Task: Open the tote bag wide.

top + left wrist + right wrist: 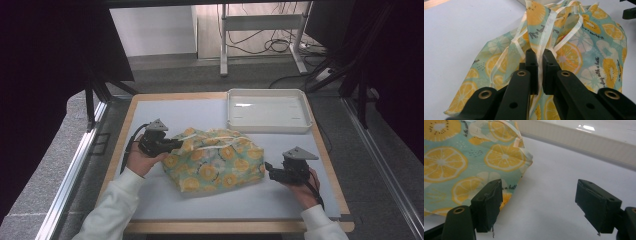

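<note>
The left tool [539, 58] has its jaws pinched together on a pale ribbon strap [546, 32] of the fruit-print bag [215, 159]; the bag spreads away ahead of those jaws across the white worktop [165, 107]. The right tool [539, 202] stands wide apart, gripping nothing, with the bag's corner just beside its left-hand jaw. Beyond it, further ahead, lies a white tray [269, 125]

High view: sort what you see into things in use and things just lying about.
In use:
- teal fabric bag with lemon print
- left gripper, shut on the bag's edge
- right gripper, open beside the bag

Lying about:
- white rectangular plastic tray
- black cables on the floor
</note>
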Tool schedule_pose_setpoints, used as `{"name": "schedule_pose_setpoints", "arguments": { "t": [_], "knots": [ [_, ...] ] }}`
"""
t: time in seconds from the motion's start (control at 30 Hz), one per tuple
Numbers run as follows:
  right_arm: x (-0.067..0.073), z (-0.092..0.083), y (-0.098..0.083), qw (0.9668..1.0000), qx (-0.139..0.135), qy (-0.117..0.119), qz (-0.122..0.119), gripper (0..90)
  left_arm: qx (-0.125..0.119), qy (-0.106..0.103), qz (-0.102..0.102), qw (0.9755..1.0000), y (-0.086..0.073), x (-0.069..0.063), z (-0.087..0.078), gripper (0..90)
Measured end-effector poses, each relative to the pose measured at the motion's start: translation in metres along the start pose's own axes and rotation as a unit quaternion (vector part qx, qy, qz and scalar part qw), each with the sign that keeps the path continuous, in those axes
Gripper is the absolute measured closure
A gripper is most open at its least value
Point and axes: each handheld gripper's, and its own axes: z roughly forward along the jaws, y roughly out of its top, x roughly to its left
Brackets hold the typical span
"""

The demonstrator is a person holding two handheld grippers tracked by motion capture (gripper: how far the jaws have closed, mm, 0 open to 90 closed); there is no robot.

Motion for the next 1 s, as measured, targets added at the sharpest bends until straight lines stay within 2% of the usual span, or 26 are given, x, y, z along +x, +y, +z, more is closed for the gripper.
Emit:
{"name": "schedule_pose_setpoints", "arguments": {
  "t": [0.23, 0.37, 0.6, 0.73, 1.0],
  "knots": [
    [0.007, -0.006, 0.022, 0.9998, -0.017, 0.009, -0.006, 22.3, -0.011, -0.008, -0.005, 0.9999, 0.001, 0.003, -0.007, 86.9],
    [0.016, -0.005, 0.038, 0.9993, -0.022, 0.021, -0.022, 22.4, -0.021, -0.013, -0.008, 0.9997, 0.002, 0.003, -0.013, 87.0],
    [0.032, 0.012, 0.059, 0.9981, -0.019, 0.044, -0.040, 23.8, -0.022, -0.015, -0.006, 0.9996, 0.003, 0.000, -0.013, 87.0],
    [0.035, 0.023, 0.070, 0.9975, -0.018, 0.055, -0.040, 25.8, -0.024, -0.016, -0.006, 0.9996, 0.003, 0.000, -0.013, 87.0],
    [0.037, 0.043, 0.082, 0.9970, -0.005, 0.063, -0.045, 29.4, -0.024, -0.018, -0.007, 0.9995, 0.005, 0.000, -0.012, 87.0]
  ]
}}
